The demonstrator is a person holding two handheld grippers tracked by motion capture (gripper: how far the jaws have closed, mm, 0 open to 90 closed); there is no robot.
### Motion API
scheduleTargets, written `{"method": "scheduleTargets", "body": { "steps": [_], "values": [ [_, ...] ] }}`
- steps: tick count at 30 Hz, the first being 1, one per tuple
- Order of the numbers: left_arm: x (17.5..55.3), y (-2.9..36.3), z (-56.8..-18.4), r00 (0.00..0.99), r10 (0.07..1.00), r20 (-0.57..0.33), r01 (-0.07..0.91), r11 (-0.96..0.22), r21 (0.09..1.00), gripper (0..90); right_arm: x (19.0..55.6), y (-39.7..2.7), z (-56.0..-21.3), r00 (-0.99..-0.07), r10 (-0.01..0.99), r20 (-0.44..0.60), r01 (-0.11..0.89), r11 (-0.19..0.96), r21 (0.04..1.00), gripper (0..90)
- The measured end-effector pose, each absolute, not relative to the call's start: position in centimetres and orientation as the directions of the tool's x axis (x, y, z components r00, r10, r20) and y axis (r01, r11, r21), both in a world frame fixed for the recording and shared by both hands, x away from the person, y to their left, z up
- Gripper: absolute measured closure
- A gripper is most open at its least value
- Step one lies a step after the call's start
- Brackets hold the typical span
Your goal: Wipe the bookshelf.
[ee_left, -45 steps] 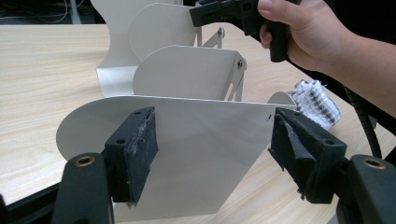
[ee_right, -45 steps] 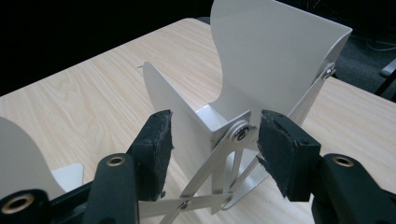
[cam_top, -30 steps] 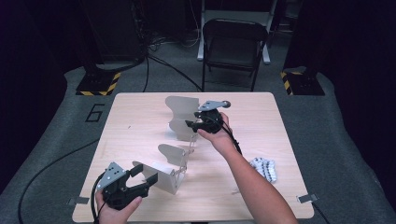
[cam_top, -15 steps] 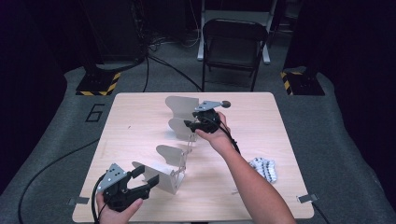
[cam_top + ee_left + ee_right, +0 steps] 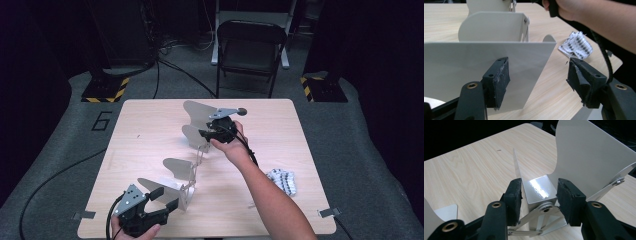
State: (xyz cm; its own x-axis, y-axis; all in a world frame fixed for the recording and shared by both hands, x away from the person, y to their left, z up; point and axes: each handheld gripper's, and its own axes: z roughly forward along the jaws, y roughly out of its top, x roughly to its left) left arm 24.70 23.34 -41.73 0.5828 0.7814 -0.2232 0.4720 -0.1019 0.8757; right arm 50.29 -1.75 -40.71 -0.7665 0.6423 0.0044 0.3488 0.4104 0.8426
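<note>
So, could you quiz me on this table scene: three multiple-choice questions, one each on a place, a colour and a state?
1. Where is the dotted packet?
A. near the table's right edge
B. on the chair
C. under the panels

2. What colour is the chair?
A. white
B. black
C. red

3. The left gripper is:
A. open
B. shut
C. shut on the packet

Answers:
1 A, it lies on the table at the right.
2 B, seat and frame are black.
3 A, its pads stand wide apart.
</note>
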Motion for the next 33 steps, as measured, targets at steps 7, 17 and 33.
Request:
{"method": "scheduleTargets", "body": {
  "steps": [7,17,33],
  "values": [
    [24.8,23.3,-42.6,0.535,0.820,-0.202,0.484,-0.101,0.869,29.6,49.7,-2.1,-40.7,-0.751,0.660,-0.002,0.361,0.413,0.836,55.9],
    [24.8,22.0,-42.9,0.473,0.866,-0.162,0.454,-0.081,0.887,19.2,48.7,-3.0,-40.6,-0.732,0.682,-0.001,0.373,0.402,0.836,56.4],
    [26.2,23.1,-43.2,0.456,0.874,-0.165,0.471,-0.080,0.878,25.4,47.8,-4.6,-40.6,-0.719,0.695,0.017,0.387,0.381,0.840,56.8]
  ]
}}
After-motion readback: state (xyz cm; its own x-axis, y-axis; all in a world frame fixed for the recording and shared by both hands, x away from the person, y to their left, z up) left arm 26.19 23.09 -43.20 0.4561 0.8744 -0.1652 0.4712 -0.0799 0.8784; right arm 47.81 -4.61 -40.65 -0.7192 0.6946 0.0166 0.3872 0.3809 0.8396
